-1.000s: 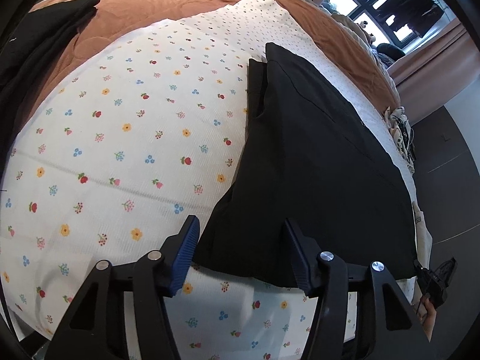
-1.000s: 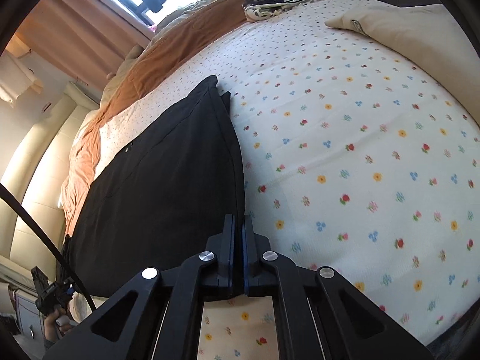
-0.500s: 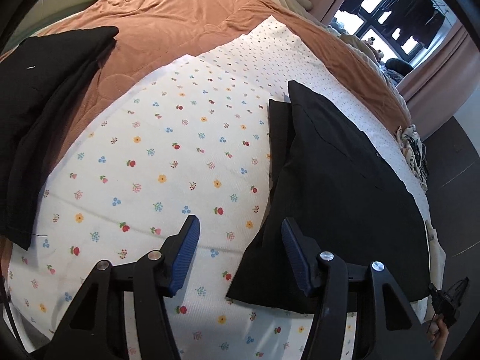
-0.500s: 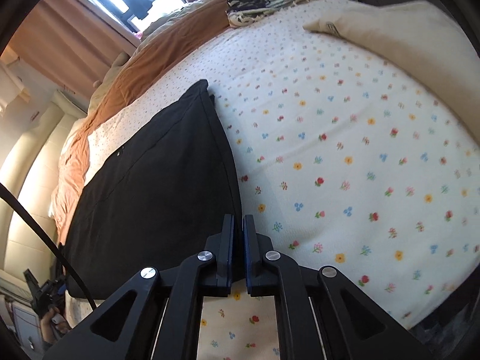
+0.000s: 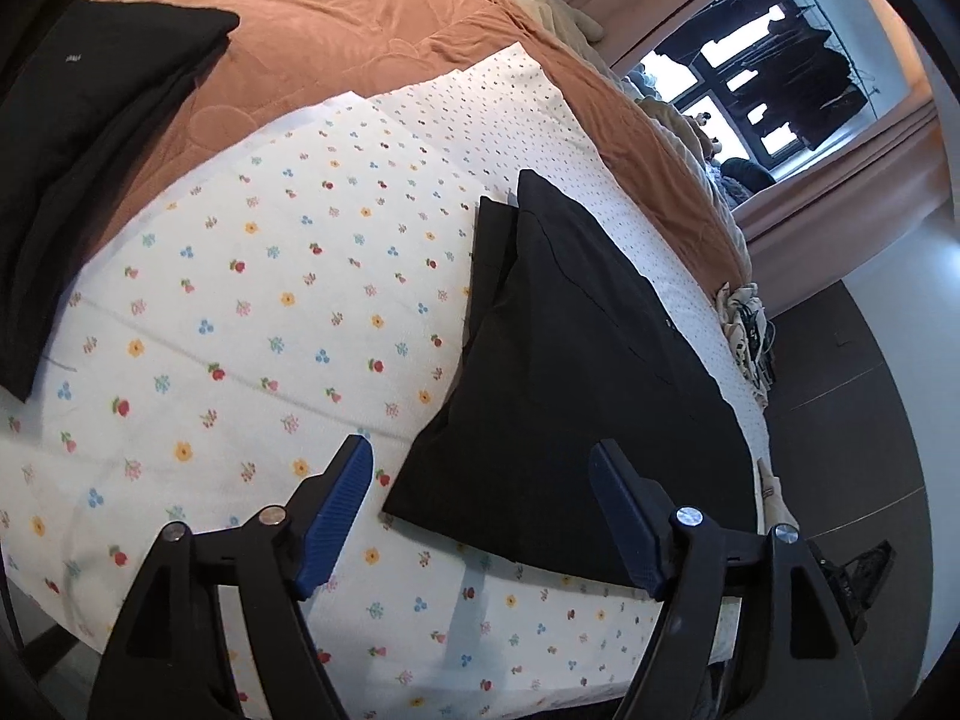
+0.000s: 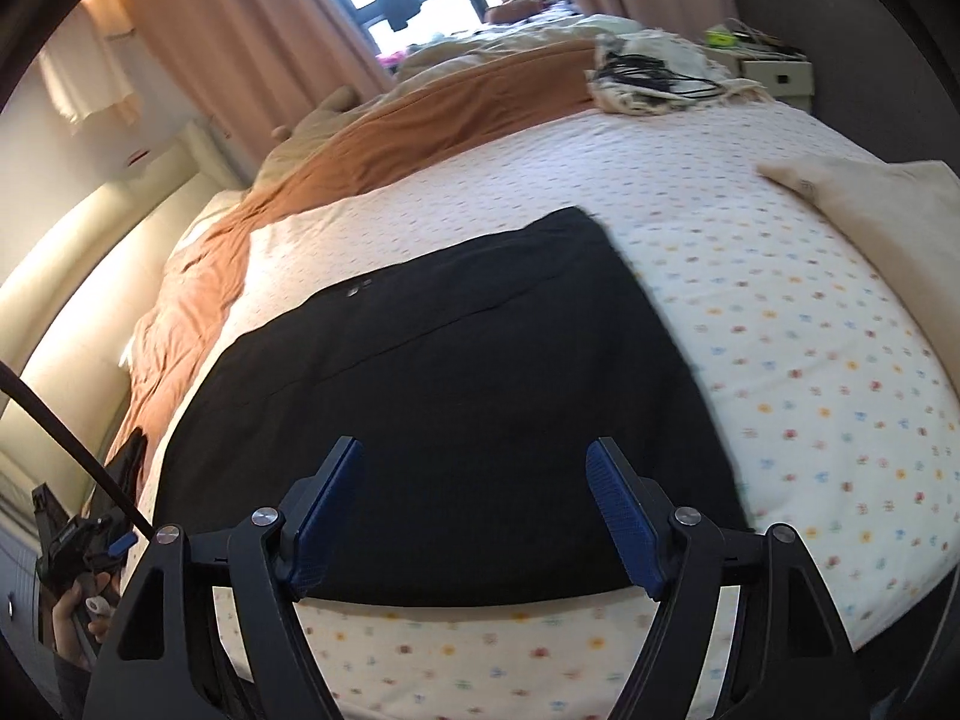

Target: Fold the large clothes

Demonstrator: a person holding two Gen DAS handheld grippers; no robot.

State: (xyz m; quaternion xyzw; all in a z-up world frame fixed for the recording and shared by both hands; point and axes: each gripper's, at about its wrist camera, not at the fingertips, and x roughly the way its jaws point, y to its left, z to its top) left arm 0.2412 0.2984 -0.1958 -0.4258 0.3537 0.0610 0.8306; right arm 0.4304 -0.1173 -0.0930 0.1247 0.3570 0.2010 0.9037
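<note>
A black garment (image 5: 576,372) lies folded flat on the floral bedsheet (image 5: 252,324); it also shows in the right wrist view (image 6: 456,396). My left gripper (image 5: 480,480) is open and empty, above the garment's near left corner. My right gripper (image 6: 474,480) is open and empty, above the garment's near edge. The sheet (image 6: 810,360) extends to the right of the garment. Neither gripper touches the cloth.
A stack of dark folded clothes (image 5: 78,168) lies at the left on the rust-orange duvet (image 5: 372,36). A cream pillow (image 6: 870,204) lies at the right. A cloth with cables (image 6: 648,78) sits at the far bed edge. Curtains and a window stand behind.
My right gripper has opened and swung left over the black garment. My left gripper stayed open and drew back toward the garment's near corner.
</note>
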